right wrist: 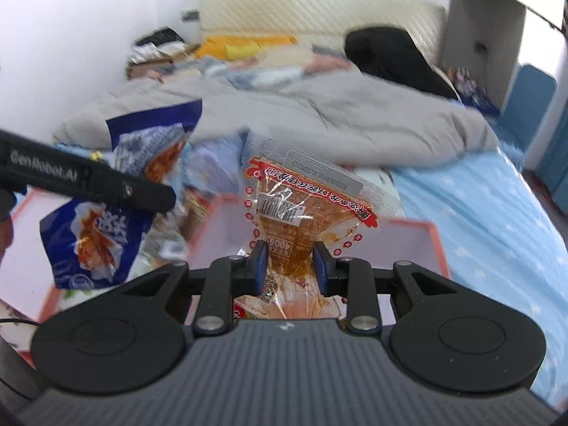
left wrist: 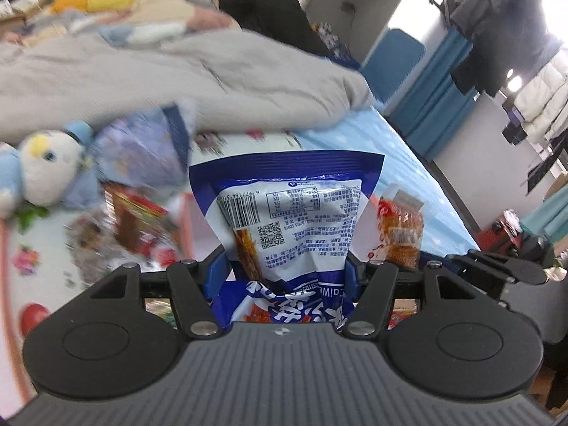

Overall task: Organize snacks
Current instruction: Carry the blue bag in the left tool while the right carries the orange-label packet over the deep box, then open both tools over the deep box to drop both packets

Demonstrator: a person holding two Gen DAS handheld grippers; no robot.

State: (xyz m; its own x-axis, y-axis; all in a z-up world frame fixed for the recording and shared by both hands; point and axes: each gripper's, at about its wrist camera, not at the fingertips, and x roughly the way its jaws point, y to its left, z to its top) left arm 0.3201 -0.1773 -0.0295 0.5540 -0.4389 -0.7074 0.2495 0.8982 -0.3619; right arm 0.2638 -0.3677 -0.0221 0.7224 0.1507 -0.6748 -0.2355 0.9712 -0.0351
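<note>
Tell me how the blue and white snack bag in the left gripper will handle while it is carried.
The blue and white snack bag is probably floppy: it creases and bunches where the left gripper pinches it. It likely weighs little, since the part above the jaws stands upright unsupported. Its glossy film may be slippery, so it could slide in a loose grip.

We saw a glossy, crinkled blue-and-white foil packet [left wrist: 284, 206], and just right of it a clear, shiny plastic packet [right wrist: 301, 209] with an orange print. The left gripper [left wrist: 285, 266] was matt black plastic with bright metal pivot pins. Beyond the packets lay a soft, matt grey quilt [right wrist: 319, 120] and a fuzzy plush toy [left wrist: 46, 167].
</note>
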